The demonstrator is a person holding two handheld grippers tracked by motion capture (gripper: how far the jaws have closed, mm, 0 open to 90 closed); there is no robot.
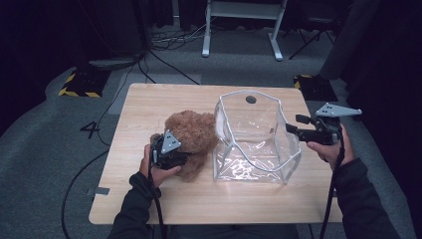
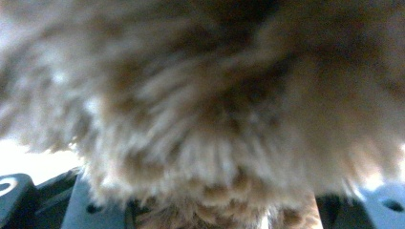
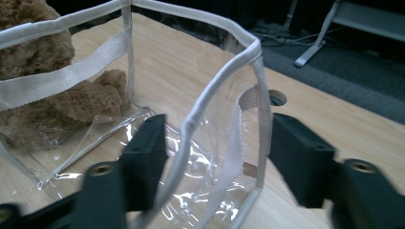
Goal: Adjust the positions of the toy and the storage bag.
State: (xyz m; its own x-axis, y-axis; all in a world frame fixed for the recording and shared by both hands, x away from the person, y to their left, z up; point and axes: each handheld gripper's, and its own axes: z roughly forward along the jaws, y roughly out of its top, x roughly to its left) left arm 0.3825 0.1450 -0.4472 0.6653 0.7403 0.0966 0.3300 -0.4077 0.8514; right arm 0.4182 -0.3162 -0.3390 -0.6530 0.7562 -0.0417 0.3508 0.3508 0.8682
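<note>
A brown teddy bear (image 1: 191, 132) lies on the wooden table (image 1: 144, 102), left of a clear plastic bag (image 1: 254, 144) with white trim that stands open. My left gripper (image 1: 179, 154) is pushed into the bear's near side. In the left gripper view, fur (image 2: 205, 109) bulges between the jaws and hides their tips, so they look shut on it. My right gripper (image 1: 291, 128) is open at the bag's right wall. In the right gripper view the gripper (image 3: 217, 126) has one jaw inside the white rim (image 3: 215, 88) and one outside. The bear (image 3: 21, 12) shows beyond the bag.
A round cable hole (image 1: 251, 99) sits in the table behind the bag. Past the far edge are a white desk frame (image 1: 243, 30), floor cables (image 1: 169, 42) and yellow-black striped blocks (image 1: 79, 84). Bare wood (image 1: 214, 199) runs along the near edge.
</note>
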